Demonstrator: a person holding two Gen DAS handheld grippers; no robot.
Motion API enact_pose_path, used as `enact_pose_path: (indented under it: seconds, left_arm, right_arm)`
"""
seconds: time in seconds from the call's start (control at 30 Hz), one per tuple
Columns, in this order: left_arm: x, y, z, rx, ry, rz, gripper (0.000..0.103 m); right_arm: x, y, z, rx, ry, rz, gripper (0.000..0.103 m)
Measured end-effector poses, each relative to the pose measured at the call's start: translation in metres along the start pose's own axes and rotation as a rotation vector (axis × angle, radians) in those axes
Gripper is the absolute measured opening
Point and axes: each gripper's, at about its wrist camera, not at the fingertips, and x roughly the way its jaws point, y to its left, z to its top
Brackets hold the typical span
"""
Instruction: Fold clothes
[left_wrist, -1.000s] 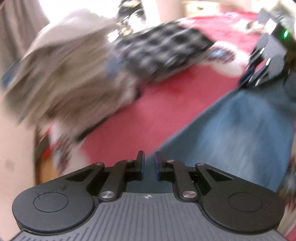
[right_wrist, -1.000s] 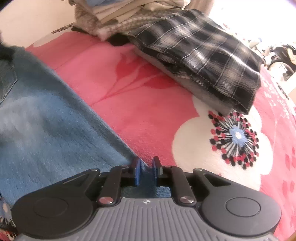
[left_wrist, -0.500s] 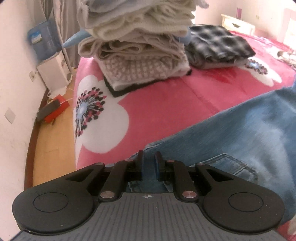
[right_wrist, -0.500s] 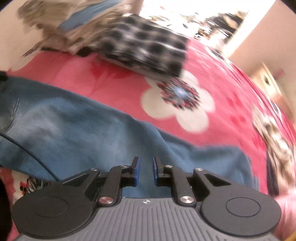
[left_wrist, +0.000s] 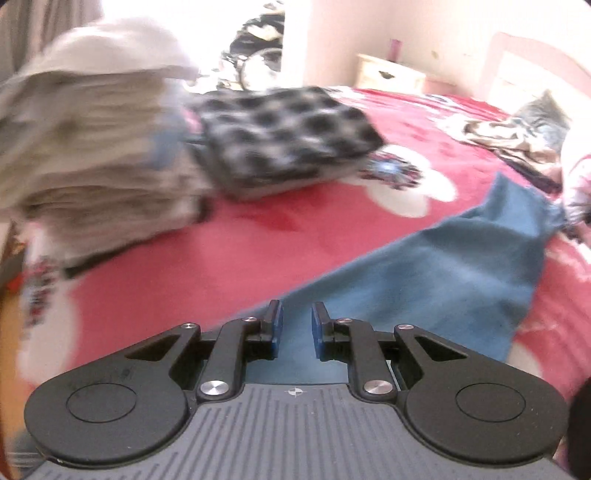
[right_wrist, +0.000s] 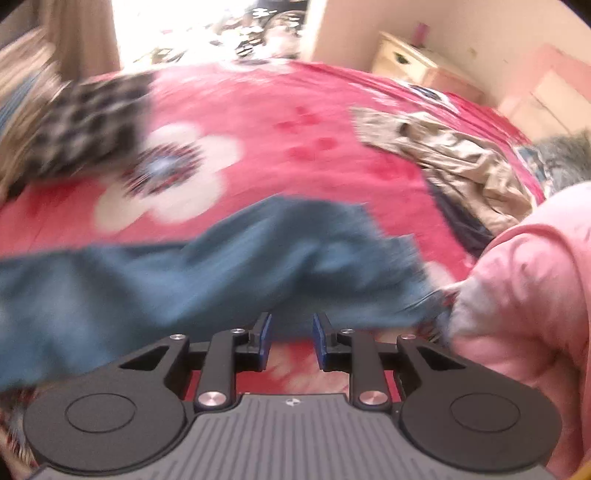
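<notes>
Jeans: spread on the red flowered bed, running from 6 toward 2 o'clock in the left view. Left tool: released, fingers apart over denim. Right tool: released, nothing held. Checked shirt, folded, at 12 o'clock; beige stack, blurred, probably folded clothes, at 10.

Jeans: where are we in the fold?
Done: folded stack and plaid garment sit on the bed. In hand: jeans lie spread out; left gripper and right gripper both open. Left: jeans, tan clothes, pink garment.
</notes>
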Motion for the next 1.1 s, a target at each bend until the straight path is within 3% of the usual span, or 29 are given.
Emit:
enact_pose_path:
  seconds: [0.1, 0.2, 0.43, 0.53, 0.8, 0.87, 0.9, 1.0, 1.1]
  left_arm:
    - [0.026, -0.042, 0.004, 0.055, 0.036, -0.009, 0.017]
    - [0.045, -0.075, 0.003, 0.125, 0.076, 0.003, 0.017]
    - [0.069, -0.096, -0.002, 0.197, 0.189, 0.064, 0.018]
    - [0.072, -0.094, 0.003, 0.194, 0.224, 0.068, 0.019]
    - [0.079, -0.095, 0.006, 0.194, 0.252, 0.075, 0.02]
    - [0.079, -0.097, 0.006, 0.191, 0.253, 0.084, 0.02]
    - [0.079, -0.098, 0.007, 0.193, 0.255, 0.088, 0.02]
    - [0.08, -0.099, 0.008, 0.194, 0.261, 0.094, 0.02]
    - [0.08, -0.099, 0.009, 0.199, 0.263, 0.098, 0.02]
  right_arm:
    - [0.038, -0.045, 0.027, 0.022, 0.056, 0.056, 0.043]
    - [0.075, -0.079, 0.046, 0.078, 0.137, 0.112, 0.044]
    - [0.147, -0.142, 0.077, 0.261, 0.311, 0.27, 0.053]
    - [0.157, -0.144, 0.084, 0.206, 0.388, 0.342, 0.054]
    - [0.18, -0.114, 0.072, 0.005, 0.474, 0.34, 0.053]
    - [0.182, -0.105, 0.069, -0.033, 0.475, 0.339, 0.047]
    - [0.181, -0.101, 0.068, -0.052, 0.469, 0.34, 0.039]
    - [0.171, -0.093, 0.07, -0.091, 0.443, 0.343, 0.005]
    - [0.153, -0.089, 0.079, -0.111, 0.415, 0.363, 0.001]
